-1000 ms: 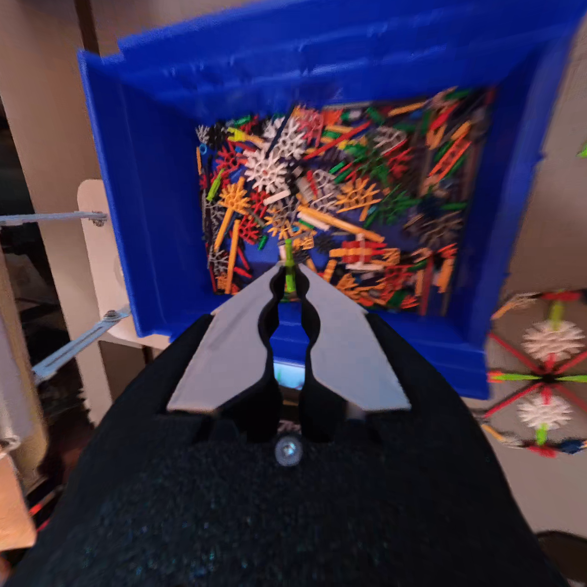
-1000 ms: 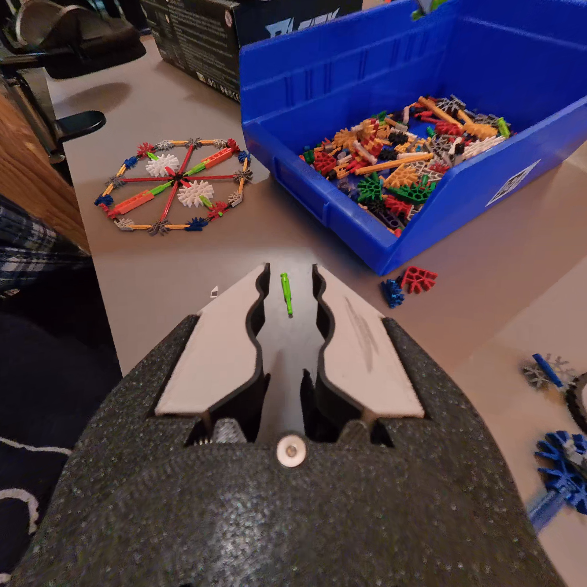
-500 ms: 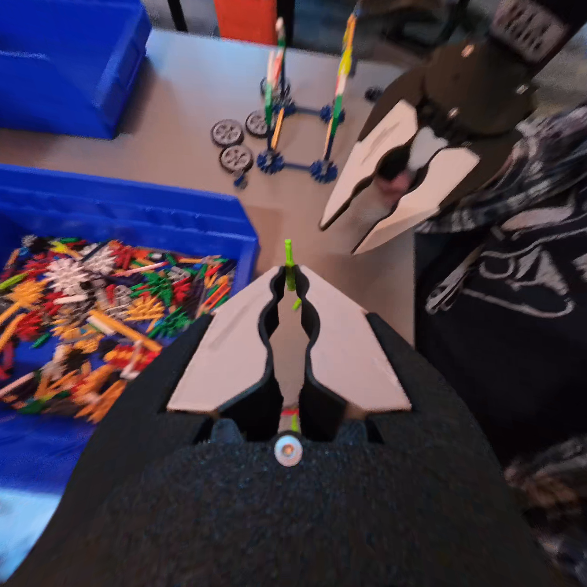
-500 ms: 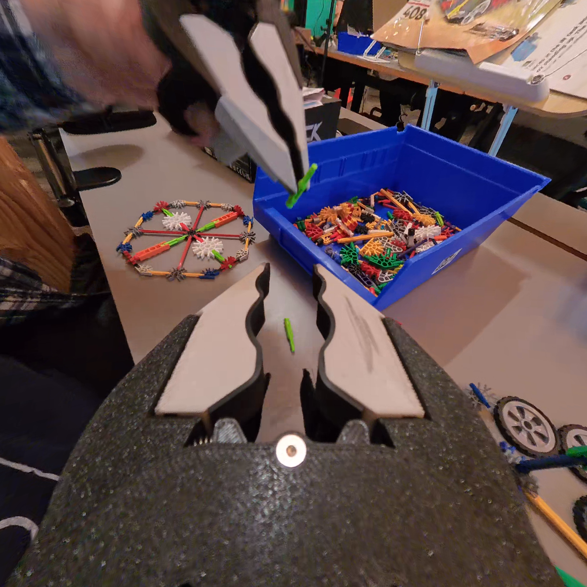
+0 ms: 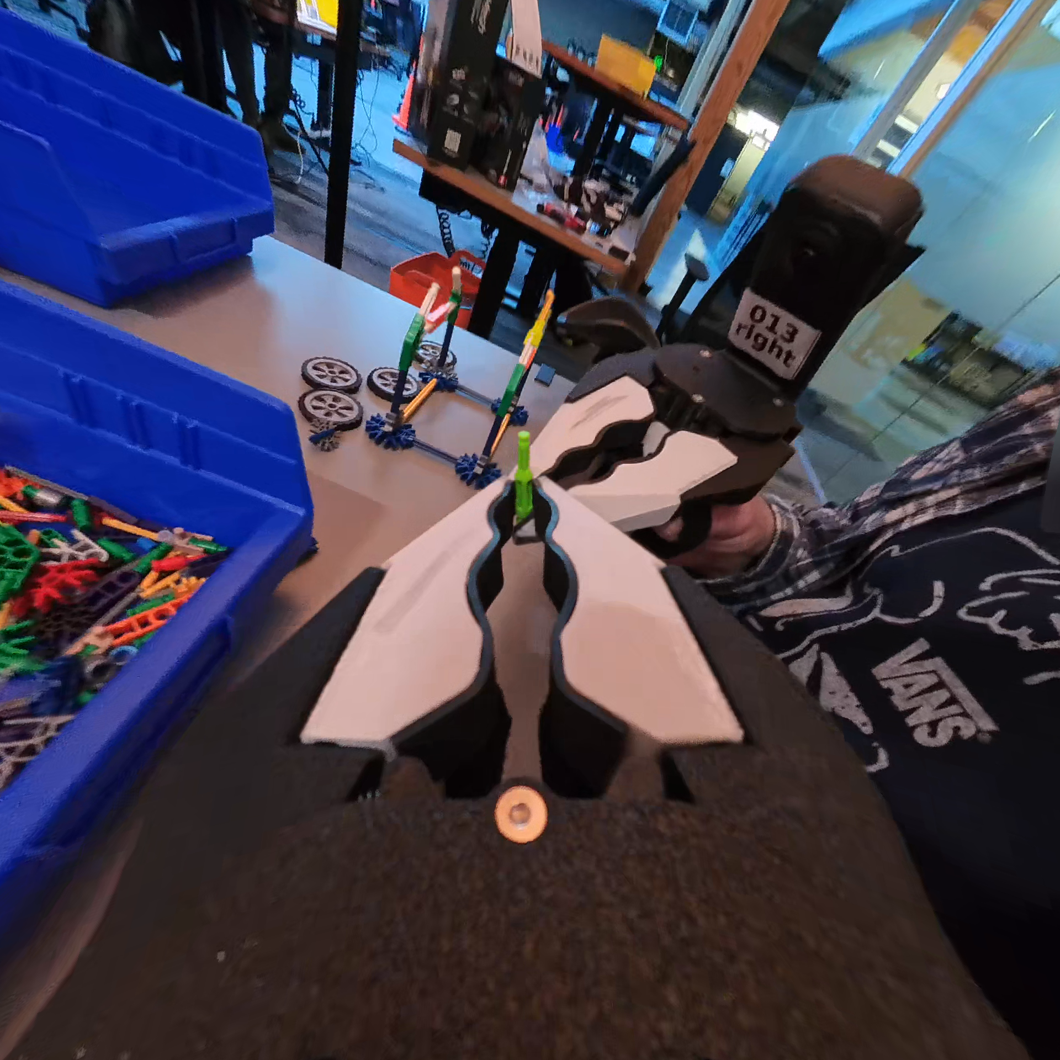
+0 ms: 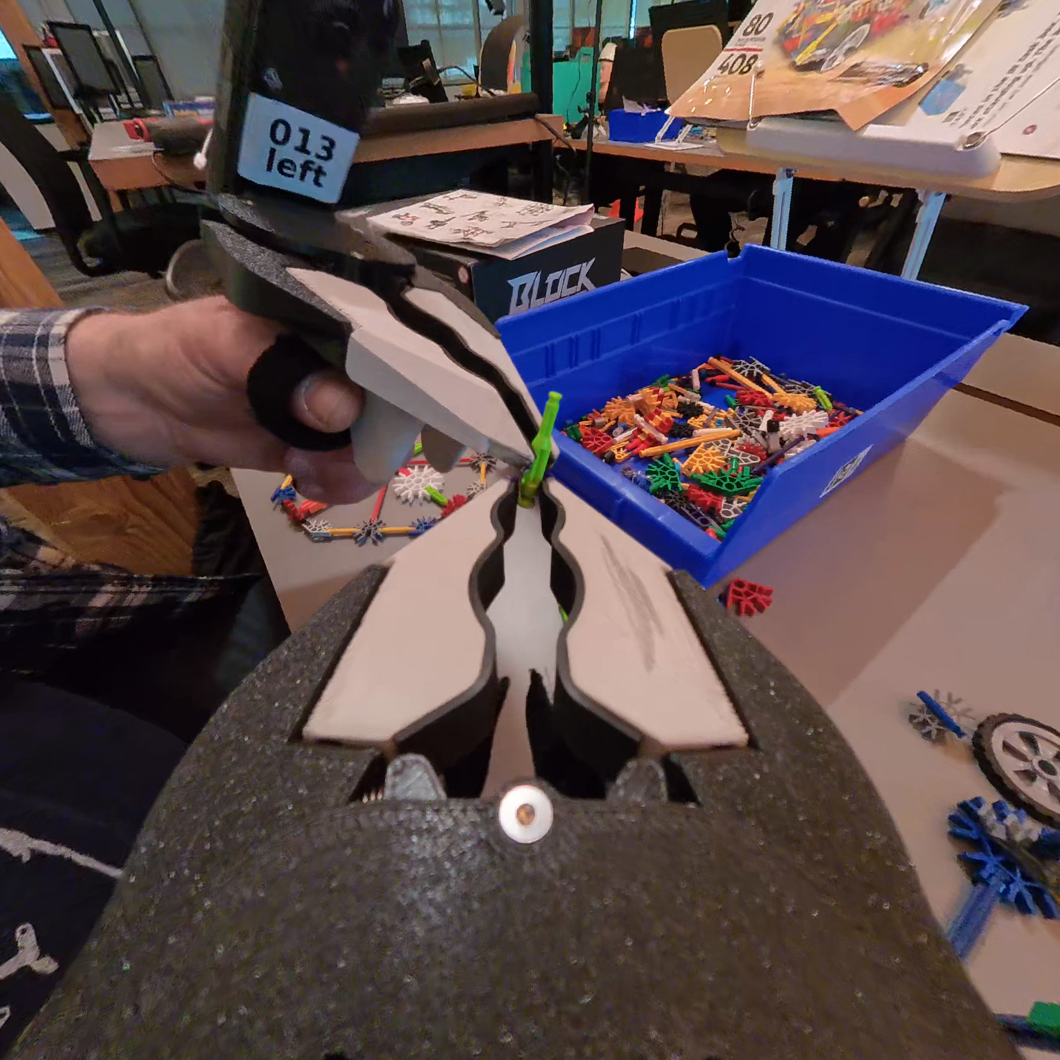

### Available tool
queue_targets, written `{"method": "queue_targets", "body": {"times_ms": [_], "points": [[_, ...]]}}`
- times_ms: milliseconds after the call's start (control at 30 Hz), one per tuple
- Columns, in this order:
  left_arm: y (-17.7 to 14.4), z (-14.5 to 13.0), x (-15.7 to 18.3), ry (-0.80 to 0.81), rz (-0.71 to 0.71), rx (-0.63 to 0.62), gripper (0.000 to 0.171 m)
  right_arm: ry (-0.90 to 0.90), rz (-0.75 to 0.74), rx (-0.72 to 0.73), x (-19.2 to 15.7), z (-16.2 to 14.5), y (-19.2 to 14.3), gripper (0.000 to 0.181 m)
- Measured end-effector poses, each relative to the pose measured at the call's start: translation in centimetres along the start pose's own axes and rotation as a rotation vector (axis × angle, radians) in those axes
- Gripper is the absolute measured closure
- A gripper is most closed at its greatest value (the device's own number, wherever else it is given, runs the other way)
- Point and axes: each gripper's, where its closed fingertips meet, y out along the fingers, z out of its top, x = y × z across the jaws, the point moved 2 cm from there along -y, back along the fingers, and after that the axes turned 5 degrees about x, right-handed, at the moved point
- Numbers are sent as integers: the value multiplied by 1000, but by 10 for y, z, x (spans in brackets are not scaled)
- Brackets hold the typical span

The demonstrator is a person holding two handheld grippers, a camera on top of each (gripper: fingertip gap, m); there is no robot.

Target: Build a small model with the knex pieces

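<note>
My left gripper (image 5: 522,494) is shut on a light green rod (image 5: 523,459) that sticks up past its tips. My right gripper (image 5: 544,482) meets it tip to tip from the right. In the right wrist view my right gripper (image 6: 526,498) is closed on the lower end of the same rod (image 6: 545,424), and the left gripper (image 6: 536,459), held by a hand (image 6: 172,390), grips it from above. Both hold the rod in the air beside the blue bin (image 6: 774,321) of mixed colourful building pieces.
A flat wheel-shaped model (image 6: 373,519) lies on the grey table behind the grippers. An upright rod frame (image 5: 447,401) with loose tyres (image 5: 331,374) stands farther off. A second blue bin (image 5: 115,189), a black box (image 6: 545,275) and a red connector (image 6: 745,596) are nearby. Less than 4 cm separates the two grippers' tips. It is some 15 cm from my right tips to the red connector (image 6: 745,596).
My left gripper carried the green rod from over the bin to the right gripper. My right gripper rose off the table and closed on the rod's end.
</note>
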Motion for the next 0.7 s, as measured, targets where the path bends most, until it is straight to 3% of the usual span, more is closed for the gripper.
{"method": "queue_targets", "body": {"times_ms": [133,200,400,567,700], "points": [[2,-12,-2,-43,0,9,166,-8,0,-48,2,-11,-3,176],[1,-14,-5,-22,29,-15,158,-6,11,-81,3,-16,-5,176],[-28,16,-31,178,182,-103,152,-70,-30,-328,24,-55,-20,177],[-64,38,-90,345,383,-333,153,-107,-16,-553,31,-95,-32,177],[-79,47,-138,387,459,-500,154,-144,-24,-657,35,-115,-28,176]]}}
